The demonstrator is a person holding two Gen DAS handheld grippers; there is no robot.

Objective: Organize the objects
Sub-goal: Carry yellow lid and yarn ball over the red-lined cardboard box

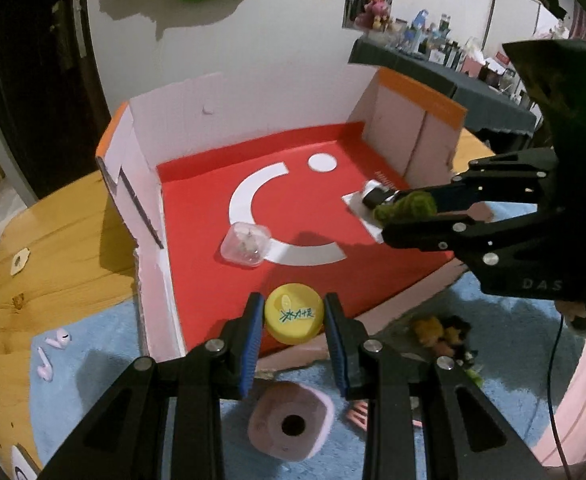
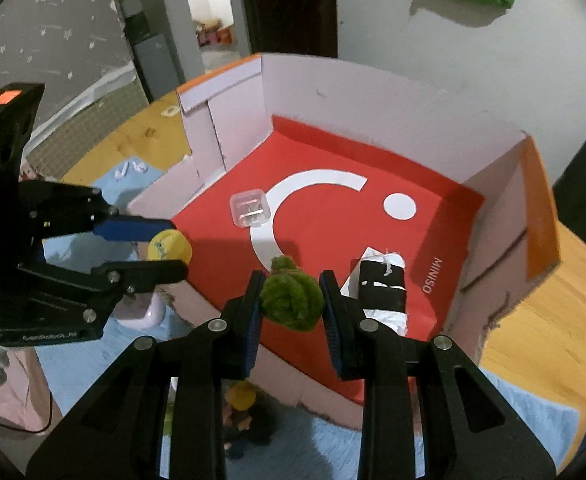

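Observation:
My left gripper (image 1: pixel 293 320) is shut on a yellow bottle cap (image 1: pixel 294 314) with blue writing, held over the near edge of the red-floored cardboard box (image 1: pixel 197 184). My right gripper (image 2: pixel 291 304) is shut on a fuzzy green ball (image 2: pixel 291 300) above the box's near right part. In the left wrist view the right gripper (image 1: pixel 407 210) comes in from the right with the green ball (image 1: pixel 407 205). In the right wrist view the left gripper (image 2: pixel 171 246) holds the yellow cap (image 2: pixel 169 245) at the left. Inside the box lie a clear plastic case (image 1: pixel 246 245) and a black-and-white wrapped item (image 2: pixel 385 288).
The box stands on a wooden table (image 1: pixel 53 240) with a blue mat (image 1: pixel 105 344). On the mat lie pink earbuds (image 1: pixel 51 354), a pink tape-like roll (image 1: pixel 291 420) and a small doll figure (image 1: pixel 445 338). A cluttered shelf (image 1: pixel 433 56) stands behind.

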